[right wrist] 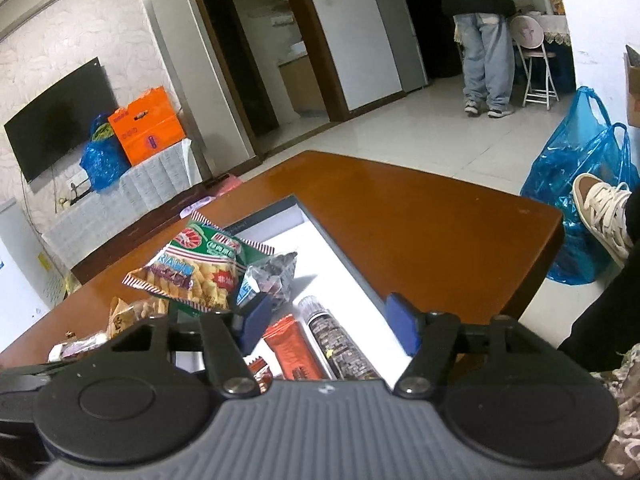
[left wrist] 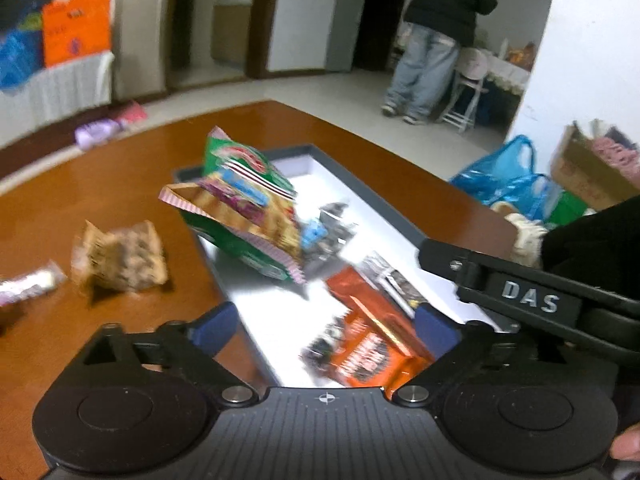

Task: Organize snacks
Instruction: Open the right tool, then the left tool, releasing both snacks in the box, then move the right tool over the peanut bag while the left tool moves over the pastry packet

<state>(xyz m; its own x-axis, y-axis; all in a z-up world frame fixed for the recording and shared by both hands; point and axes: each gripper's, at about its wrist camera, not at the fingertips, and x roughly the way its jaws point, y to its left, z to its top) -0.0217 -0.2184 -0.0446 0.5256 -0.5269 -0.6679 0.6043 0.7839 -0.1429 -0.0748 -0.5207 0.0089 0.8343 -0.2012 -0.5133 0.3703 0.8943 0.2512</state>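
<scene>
Brown wooden surface [right wrist: 420, 216] carries your tray [right wrist: 344, 268]; the green crisp bag [right wrist: 200, 268] leans on its left rim. Both grippers, left [left wrist: 324, 328] and right [right wrist: 326, 320], show fingers open, empty. Bag looks light, crinkly, crushable: take its sealed edge.

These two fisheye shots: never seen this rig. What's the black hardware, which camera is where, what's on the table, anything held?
A person holds one handheld gripper per hand, each with a camera looking along its fingers. The left view shows the left gripper; the right view shows the right gripper. Both stand open, holding nothing. On the brown table sits a shallow tray with a green chip bag, an orange packet and a dark packet. A tan snack bag lies outside it.
</scene>
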